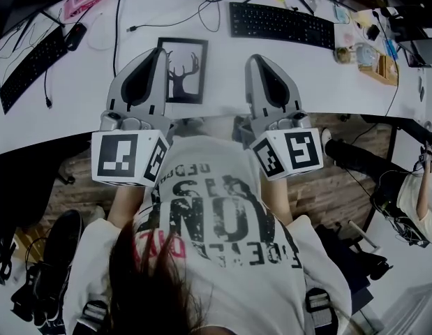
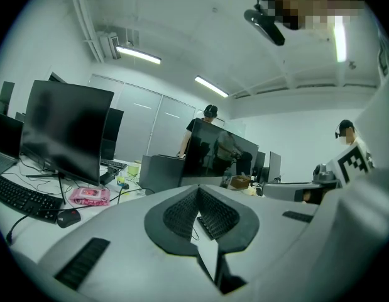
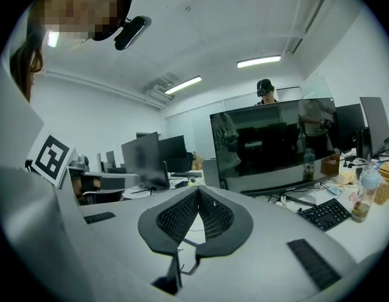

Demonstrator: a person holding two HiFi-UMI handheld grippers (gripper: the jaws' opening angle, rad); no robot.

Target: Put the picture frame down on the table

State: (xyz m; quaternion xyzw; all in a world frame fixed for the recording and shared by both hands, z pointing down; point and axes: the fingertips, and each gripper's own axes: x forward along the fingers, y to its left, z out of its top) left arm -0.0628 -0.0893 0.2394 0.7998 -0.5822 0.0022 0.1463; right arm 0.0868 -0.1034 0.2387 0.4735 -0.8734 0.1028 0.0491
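Picture frame lies flat by the tabletop's near edge; probably light, stiff, glazing fragile, so grip the border; left tongs and right tongs closed, empty.

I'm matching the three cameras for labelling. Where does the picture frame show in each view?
Head view: picture frame flat on the white table, upper centre, by the left gripper's tip.
Left gripper view: not in it.
Right gripper view: not in it.
Shared landmark: black keyboard, also lower right in the right gripper view.
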